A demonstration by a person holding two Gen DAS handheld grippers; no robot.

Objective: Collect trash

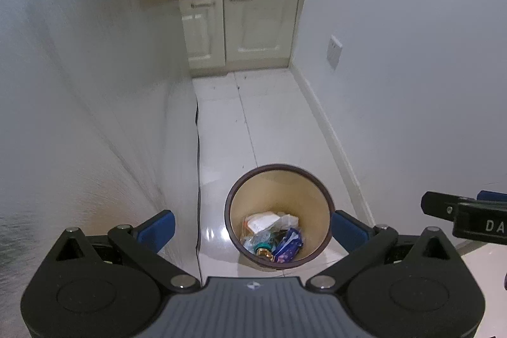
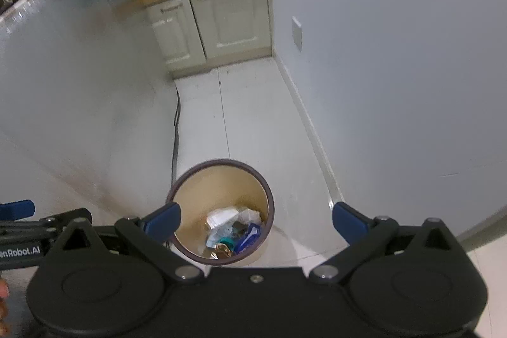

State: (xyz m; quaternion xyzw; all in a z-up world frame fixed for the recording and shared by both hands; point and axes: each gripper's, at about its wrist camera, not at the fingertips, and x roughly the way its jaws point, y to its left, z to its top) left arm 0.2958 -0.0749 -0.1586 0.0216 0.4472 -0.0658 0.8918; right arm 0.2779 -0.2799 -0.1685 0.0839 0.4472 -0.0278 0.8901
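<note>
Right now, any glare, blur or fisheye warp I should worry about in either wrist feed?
Left wrist: the steel panel is smeared and hazy, glare spots sit on the floor, walls bow outward; the bin is fairly sharp. Right wrist: same bowing, panel soft, dark corners, bin contents readable but small.

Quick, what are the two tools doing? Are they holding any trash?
Left tool: open, holding nothing, above the round tan wastebasket with the dark rim.
Right tool: open, holding nothing, above the same wastebasket.
</note>
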